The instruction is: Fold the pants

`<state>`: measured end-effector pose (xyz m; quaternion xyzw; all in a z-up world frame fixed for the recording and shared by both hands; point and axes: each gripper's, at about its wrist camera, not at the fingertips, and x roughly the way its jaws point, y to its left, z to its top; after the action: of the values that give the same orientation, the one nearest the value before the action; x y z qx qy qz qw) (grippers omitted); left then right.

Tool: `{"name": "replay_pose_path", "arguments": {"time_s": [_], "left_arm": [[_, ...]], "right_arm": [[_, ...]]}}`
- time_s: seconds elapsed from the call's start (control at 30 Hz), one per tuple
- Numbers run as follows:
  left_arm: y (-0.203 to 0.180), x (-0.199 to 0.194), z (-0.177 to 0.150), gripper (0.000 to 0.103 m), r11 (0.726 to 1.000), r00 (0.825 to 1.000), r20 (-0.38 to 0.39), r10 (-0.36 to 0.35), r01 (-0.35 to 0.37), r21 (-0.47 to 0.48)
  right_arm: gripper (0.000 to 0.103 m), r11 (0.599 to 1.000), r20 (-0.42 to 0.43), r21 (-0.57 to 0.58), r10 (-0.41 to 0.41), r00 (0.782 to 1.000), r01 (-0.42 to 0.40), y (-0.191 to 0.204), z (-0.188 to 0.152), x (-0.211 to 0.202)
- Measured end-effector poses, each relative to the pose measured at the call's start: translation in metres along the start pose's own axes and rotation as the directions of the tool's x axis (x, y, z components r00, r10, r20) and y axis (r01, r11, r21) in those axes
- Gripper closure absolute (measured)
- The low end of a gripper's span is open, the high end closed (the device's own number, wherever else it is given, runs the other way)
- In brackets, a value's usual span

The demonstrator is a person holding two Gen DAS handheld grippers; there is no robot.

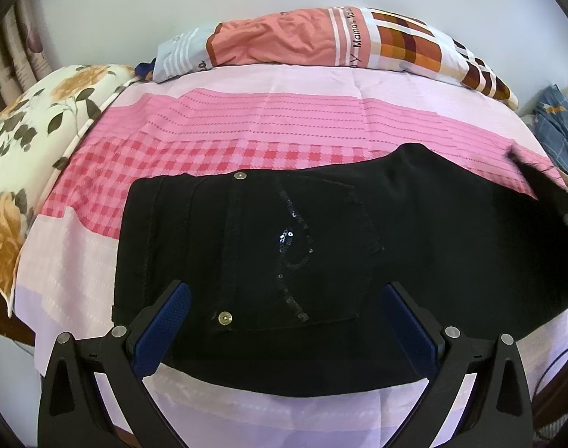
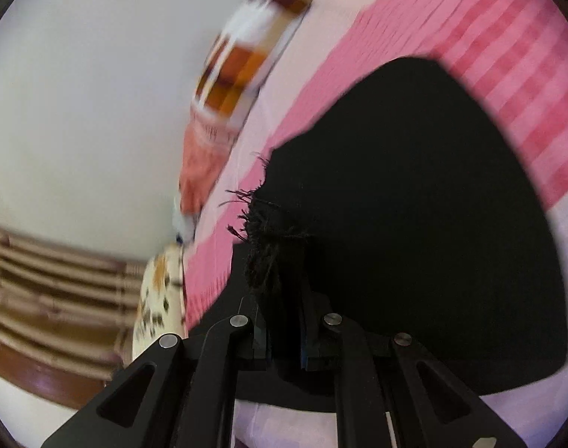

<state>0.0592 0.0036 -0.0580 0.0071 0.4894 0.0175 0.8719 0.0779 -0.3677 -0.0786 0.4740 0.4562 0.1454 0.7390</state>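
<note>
Black pants [image 1: 321,239] lie across the pink bedspread [image 1: 246,127], waistband to the left, with a sequinned back pocket and metal rivets facing up. My left gripper [image 1: 285,298] hovers open above the near side of the pants, its blue pads [image 1: 164,328] wide apart and nothing between them. In the right wrist view my right gripper [image 2: 282,280] is shut on the frayed hem of a pant leg [image 2: 261,224], lifted above the rest of the black pants [image 2: 414,205]. That lifted leg end shows at the right edge of the left wrist view as dark cloth [image 1: 549,194].
A striped and checked pillow [image 1: 321,37] lies along the far edge by the white wall. A floral pillow [image 1: 30,130] sits at the left side of the bed. Blue plaid cloth [image 1: 560,119] lies off the right side. The wooden bed frame [image 2: 41,336] shows at the left in the right wrist view.
</note>
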Motion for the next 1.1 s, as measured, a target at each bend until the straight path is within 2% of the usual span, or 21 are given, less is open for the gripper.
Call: {"name": "replay_pose_path", "arguments": {"time_s": [0.23, 0.43, 0.83, 1.1], "left_arm": [[0.006, 0.001, -0.001, 0.002, 1.000, 1.000, -0.006, -0.004, 0.004, -0.012], [0.010, 0.004, -0.003, 0.002, 0.999, 1.000, -0.018, -0.017, 0.016, -0.029], [0.011, 0.008, -0.005, 0.002, 0.999, 0.999, -0.029, -0.025, 0.025, -0.030], [0.011, 0.008, -0.005, 0.002, 0.999, 0.999, -0.033, -0.030, 0.028, -0.037]], "right_arm": [[0.092, 0.999, -0.134, -0.043, 0.019, 0.991, -0.025, 0.022, -0.029, 0.054], [0.092, 0.995, -0.204, -0.102, -0.015, 0.979, -0.006, 0.033, -0.046, 0.078], [0.092, 0.969, -0.204, -0.239, -0.107, 0.973, 0.057, 0.044, -0.057, 0.088], [0.091, 0.961, -0.214, -0.269, -0.129, 0.968, 0.069, 0.044, -0.063, 0.091]]}}
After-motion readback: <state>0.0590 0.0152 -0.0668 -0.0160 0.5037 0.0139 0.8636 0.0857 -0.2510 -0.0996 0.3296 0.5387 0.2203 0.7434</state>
